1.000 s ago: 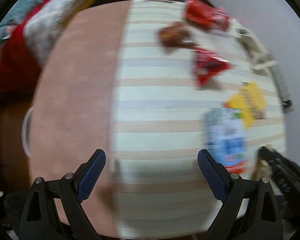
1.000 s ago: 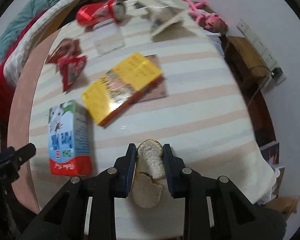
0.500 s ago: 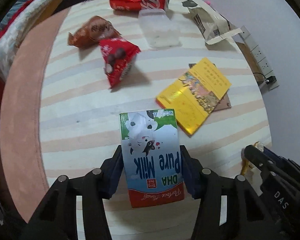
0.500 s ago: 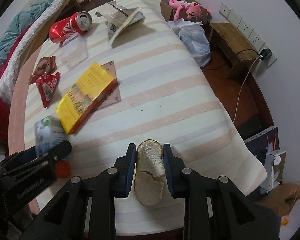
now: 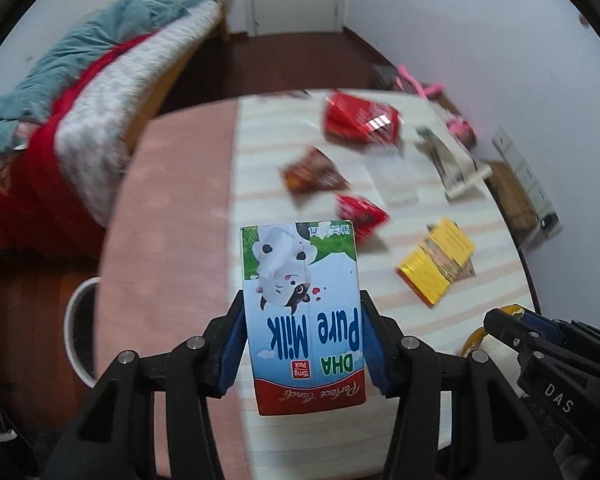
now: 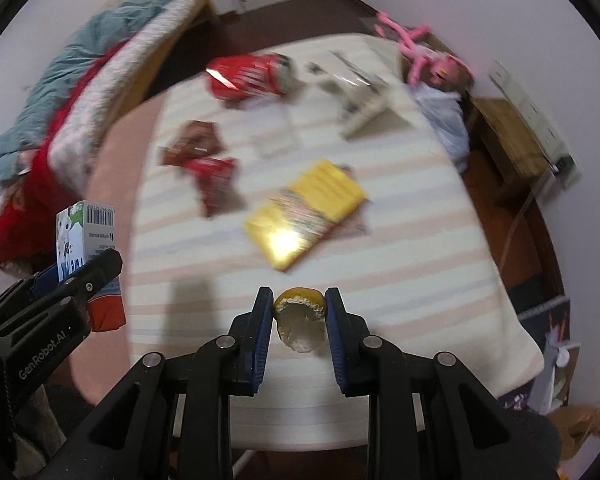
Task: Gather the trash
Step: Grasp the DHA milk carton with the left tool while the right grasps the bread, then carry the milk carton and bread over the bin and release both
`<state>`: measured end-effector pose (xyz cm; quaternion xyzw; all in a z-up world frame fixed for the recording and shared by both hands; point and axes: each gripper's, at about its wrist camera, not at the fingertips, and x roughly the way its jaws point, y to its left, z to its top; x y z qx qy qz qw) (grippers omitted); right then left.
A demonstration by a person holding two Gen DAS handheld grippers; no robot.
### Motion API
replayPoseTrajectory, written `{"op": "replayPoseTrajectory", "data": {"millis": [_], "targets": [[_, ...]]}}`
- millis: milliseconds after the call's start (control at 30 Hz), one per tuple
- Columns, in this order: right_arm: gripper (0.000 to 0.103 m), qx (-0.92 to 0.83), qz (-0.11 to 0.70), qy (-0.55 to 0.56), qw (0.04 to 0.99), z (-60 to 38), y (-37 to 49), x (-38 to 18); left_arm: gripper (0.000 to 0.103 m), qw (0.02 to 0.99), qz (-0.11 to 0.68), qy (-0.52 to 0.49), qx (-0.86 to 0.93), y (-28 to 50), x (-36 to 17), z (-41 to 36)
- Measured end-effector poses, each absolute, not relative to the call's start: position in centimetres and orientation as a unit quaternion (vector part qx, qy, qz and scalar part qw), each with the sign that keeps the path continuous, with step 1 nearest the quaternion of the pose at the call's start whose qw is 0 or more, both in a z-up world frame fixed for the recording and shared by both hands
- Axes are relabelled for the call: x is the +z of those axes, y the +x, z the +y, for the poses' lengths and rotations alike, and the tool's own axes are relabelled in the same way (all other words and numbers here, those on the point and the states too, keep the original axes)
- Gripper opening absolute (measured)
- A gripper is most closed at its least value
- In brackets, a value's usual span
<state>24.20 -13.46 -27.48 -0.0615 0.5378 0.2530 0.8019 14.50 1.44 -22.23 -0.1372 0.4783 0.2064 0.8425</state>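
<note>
My left gripper (image 5: 302, 332) is shut on a blue and white "Pure Milk" carton (image 5: 300, 308) and holds it lifted above the striped table; the carton also shows in the right wrist view (image 6: 85, 232). My right gripper (image 6: 299, 312) is shut on a yellow fruit peel (image 6: 300, 314) above the table's near edge. On the table lie a red can (image 6: 248, 76), a brown wrapper (image 6: 192, 146), a red wrapper (image 6: 214, 180), a yellow box (image 6: 306, 208), a clear plastic piece (image 5: 394, 176) and a pale paper bag (image 6: 360, 100).
A white bin rim (image 5: 76, 328) stands on the floor left of the table. A bed with red and teal blankets (image 5: 72, 92) lies at the far left. A pink toy (image 6: 428, 56), a plastic bag (image 6: 444, 120) and a wooden box (image 6: 508, 136) sit at the right wall.
My left gripper closed on the milk carton and lifted it off the table, swinging left. My right gripper still holds the peel, which has turned in the grip.
</note>
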Motion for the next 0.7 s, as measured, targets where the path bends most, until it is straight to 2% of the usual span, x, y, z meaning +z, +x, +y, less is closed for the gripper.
{"op": "replayPoseTrajectory", "data": {"millis": [267, 433, 600, 700], "targets": [[0.027, 0.347, 0.5, -0.073, 0.79, -5.0, 19.4, -21.5, 0.048, 0.849, 0.426, -0.17, 0.262, 7.4, -17.4, 10.5], [0.027, 0.41, 0.491, -0.089, 0.764, 2.5, 15.2, -20.1, 0.048, 0.834, 0.411, -0.201, 0.308, 1.6, -16.3, 17.8], [0.027, 0.46, 0.493, -0.115, 0.73, 10.7, 10.9, -21.2, 0.048, 0.803, 0.425, -0.237, 0.344, -3.3, -18.9, 25.2], [0.027, 0.48, 0.508, -0.129, 0.704, 16.0, 8.8, -23.5, 0.048, 0.77, 0.453, -0.277, 0.353, -5.6, -23.0, 29.9]]}}
